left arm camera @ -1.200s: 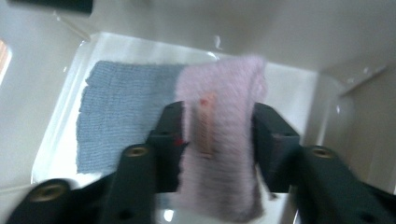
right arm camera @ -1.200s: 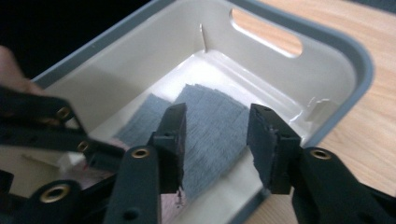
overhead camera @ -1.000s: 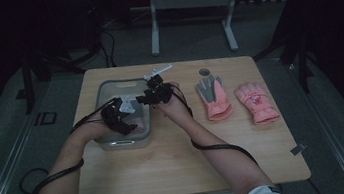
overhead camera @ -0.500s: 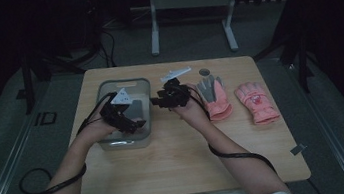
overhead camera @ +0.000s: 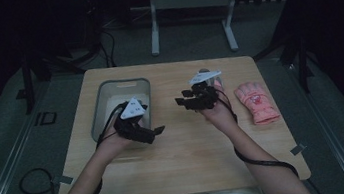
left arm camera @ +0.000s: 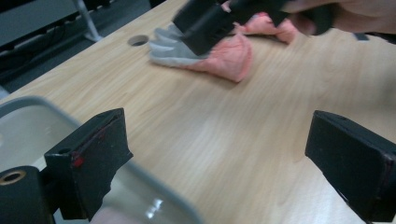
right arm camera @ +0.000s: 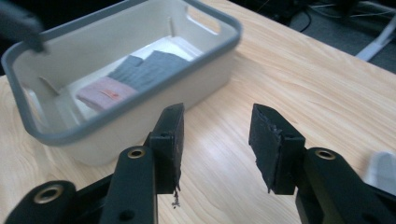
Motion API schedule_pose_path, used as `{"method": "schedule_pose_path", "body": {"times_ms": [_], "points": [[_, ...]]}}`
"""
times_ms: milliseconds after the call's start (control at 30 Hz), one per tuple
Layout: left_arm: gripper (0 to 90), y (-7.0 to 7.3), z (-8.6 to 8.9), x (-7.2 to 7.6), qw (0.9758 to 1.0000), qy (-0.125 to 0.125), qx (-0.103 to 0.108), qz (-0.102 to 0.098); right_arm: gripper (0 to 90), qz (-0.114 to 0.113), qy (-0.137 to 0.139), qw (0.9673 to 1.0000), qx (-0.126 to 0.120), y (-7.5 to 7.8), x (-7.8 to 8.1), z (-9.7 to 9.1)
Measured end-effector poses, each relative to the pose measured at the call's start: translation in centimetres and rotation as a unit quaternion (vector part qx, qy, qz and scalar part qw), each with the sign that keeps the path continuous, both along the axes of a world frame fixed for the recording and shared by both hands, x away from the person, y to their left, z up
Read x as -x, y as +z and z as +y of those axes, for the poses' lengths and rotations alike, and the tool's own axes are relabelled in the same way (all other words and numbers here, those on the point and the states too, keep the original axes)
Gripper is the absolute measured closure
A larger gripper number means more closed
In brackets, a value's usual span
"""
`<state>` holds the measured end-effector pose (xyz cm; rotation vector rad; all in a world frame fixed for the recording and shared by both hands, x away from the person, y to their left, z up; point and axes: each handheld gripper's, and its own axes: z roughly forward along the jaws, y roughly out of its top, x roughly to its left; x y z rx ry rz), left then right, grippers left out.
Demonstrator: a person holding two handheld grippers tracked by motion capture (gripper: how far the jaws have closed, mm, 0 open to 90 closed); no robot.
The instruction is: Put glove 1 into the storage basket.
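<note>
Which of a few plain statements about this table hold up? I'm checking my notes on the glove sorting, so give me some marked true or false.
1. A glove lies inside the grey-rimmed bin. True.
2. The left gripper is clamped on a pink glove. False: its fingers stand wide apart with nothing between them.
3. Two pink gloves lie on the table outside the bin. True.
4. The right gripper carries a glove. False: its fingers are apart, with only bare table between them.
5. The bin stands on the floor. False: it stands on the table.

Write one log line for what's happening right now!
left gripper open, empty | right gripper open, empty | grey-rimmed white plastic bin holds folded grey-pink glove
</note>
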<state>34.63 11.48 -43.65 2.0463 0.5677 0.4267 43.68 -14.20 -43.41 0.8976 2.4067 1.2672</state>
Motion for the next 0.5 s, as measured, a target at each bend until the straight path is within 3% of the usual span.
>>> {"method": "schedule_pose_path", "body": {"times_ms": [167, 500], "points": [[5.6, -0.7, -1.9, 1.8, 0.9997, -0.019, 0.018, -0.003, 57.7, -0.011, -0.026, 0.9996, 0.007, -0.1, -0.2, -3.1], [6.1, -3.6, -4.5, 4.2, 0.9992, -0.033, 0.022, -0.002, 60.6, -0.039, -0.086, 0.9953, 0.023, -0.9, -1.1, -9.7]]}}
